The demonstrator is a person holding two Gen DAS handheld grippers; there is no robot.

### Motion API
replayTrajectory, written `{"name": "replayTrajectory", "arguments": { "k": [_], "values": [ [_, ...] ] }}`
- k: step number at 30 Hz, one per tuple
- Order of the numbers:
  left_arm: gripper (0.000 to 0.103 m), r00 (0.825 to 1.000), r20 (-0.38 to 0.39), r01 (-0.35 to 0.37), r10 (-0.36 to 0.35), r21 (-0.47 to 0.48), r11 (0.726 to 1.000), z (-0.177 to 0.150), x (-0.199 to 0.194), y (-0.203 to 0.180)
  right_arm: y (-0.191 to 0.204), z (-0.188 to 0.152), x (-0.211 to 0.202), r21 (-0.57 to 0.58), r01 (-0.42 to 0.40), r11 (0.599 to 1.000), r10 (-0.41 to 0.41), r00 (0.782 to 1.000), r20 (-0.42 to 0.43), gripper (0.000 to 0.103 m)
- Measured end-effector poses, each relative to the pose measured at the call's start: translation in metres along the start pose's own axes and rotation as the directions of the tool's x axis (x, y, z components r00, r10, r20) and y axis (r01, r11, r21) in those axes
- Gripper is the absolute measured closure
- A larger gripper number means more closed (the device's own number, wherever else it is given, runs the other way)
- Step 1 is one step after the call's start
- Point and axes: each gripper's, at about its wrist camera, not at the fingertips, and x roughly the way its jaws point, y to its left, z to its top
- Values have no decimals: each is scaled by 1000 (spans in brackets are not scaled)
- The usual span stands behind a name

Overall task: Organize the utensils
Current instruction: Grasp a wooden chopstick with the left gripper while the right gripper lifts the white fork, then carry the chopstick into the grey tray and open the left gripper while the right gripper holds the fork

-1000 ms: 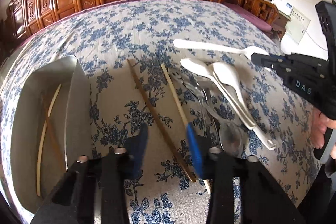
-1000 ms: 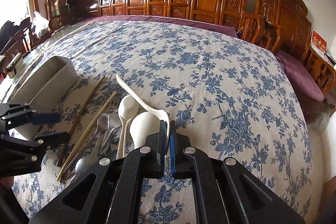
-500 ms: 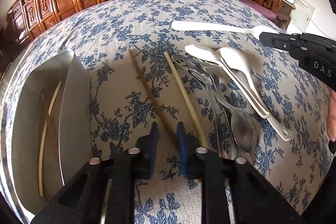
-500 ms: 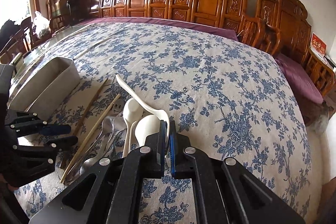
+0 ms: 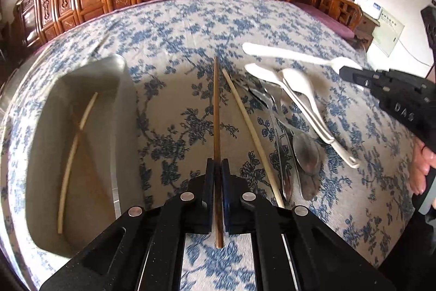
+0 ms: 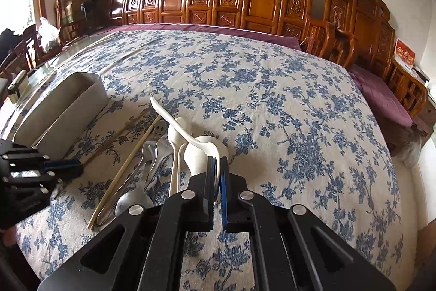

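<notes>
Now your left gripper (image 5: 217, 168) is clamped on the dark chopstick (image 5: 216, 111), pinching it near its butt end with most of the length sticking out ahead over the tablecloth (image 5: 272, 18). Your right gripper (image 6: 217, 168) is closed on the bowl of a white spoon (image 6: 174, 116), handle pointing away and raised above the pile. Grey bin (image 5: 81, 143) sits just to the left, already holding a pale chopstick (image 5: 73, 149) crossed over a dark one. Rest of the pile lies between the two grippers: pale chopstick on cloth (image 5: 250, 127), metal spoons (image 5: 306, 154), two more white spoons (image 5: 305, 102). Grip on the chopstick is far off centre, so expect the long end to droop or swing; lift it clear of the cloth, carry it level, line it up with the bin's long axis and lower before you release. Hold the spoon clear of the left hand's path meanwhile.
</notes>
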Motion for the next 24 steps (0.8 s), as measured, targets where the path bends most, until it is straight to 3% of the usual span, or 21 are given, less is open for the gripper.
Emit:
{"name": "replayTrajectory", "arguments": {
  "k": [16,24],
  "values": [
    [99,991,130,26,-12,-105,994,-7,-78,56,40,-3,-41,-4,52,999,-52,999,16,99],
    [99,993,117,25,-7,-149,989,-12,-86,89,72,6,-59,-70,57,996,-56,998,24,99]
  ]
}}
